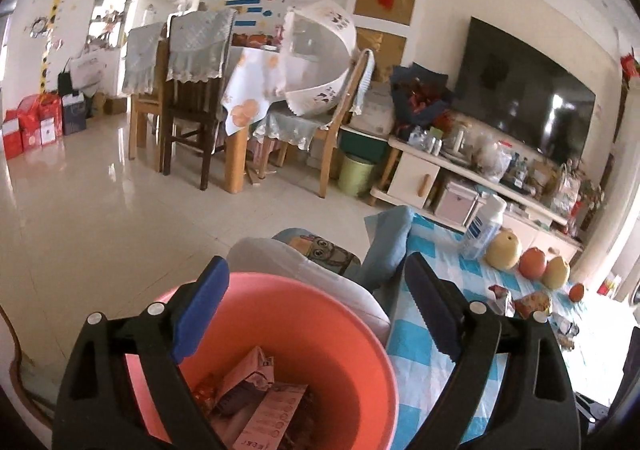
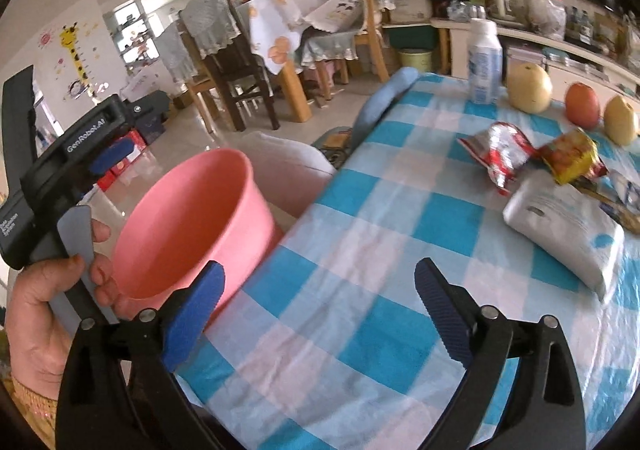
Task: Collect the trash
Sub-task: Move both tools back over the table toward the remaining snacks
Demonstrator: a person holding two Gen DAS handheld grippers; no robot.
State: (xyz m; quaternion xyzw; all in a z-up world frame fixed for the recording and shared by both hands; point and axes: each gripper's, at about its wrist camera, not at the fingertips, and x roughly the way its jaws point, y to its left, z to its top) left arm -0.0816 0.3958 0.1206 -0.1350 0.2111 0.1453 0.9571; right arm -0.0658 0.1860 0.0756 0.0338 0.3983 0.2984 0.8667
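A pink plastic bin [image 1: 320, 322] sits just off the table's left edge; it also shows in the right wrist view [image 2: 192, 226]. Cartons and wrappers [image 1: 256, 398] lie inside it. My left gripper [image 1: 316, 314] is open above the bin's mouth, holding nothing. My right gripper [image 2: 320, 314] is open and empty over the blue-checked tablecloth [image 2: 360, 258]. A red-silver wrapper [image 2: 500, 154], a yellow-red snack bag [image 2: 572, 156] and a white tissue pack [image 2: 568, 234] lie on the table ahead to the right.
A white bottle [image 2: 486, 62], two yellow pears [image 2: 530, 88] and a red apple [image 2: 582, 106] stand along the table's far side. A white cushion [image 2: 288, 170] and blue cloth [image 2: 384, 98] lie by the table edge. Dining chairs [image 1: 188, 98] and a TV cabinet [image 1: 440, 178] stand beyond.
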